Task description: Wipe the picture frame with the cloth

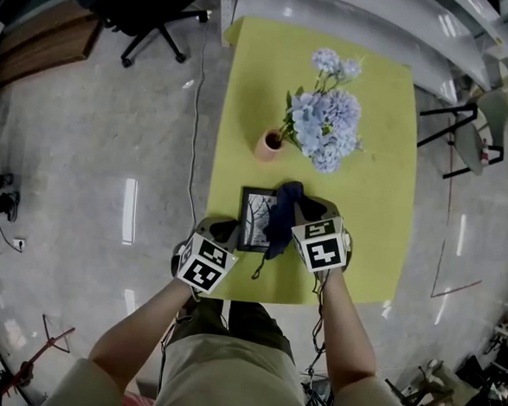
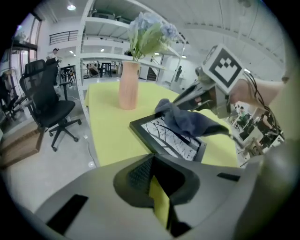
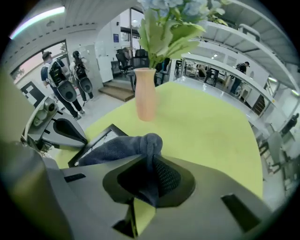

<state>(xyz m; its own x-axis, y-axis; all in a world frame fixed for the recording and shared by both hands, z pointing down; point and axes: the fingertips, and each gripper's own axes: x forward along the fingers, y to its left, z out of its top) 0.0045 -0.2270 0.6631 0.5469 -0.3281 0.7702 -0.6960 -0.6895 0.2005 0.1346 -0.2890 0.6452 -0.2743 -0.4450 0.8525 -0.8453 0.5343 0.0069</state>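
now, right gripper (image 3: 153, 159) clenching cloth (image 3: 112, 149) atop picture frame (image 1: 253, 222), left gripper (image 2: 153, 157) closed beside

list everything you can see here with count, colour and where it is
table: one, yellow-green, centre of the head view
picture frame: one, black with a branch print, lying flat near the table's front edge
cloth: one, dark blue, draped over the frame's right side
vase: one, peach, behind the frame
flowers: one bunch, pale blue, in the vase
office chair: one, black, on the floor at far left
left gripper: one, grey, jaws together, at the frame's left edge
right gripper: one, grey, jaws closed on the cloth
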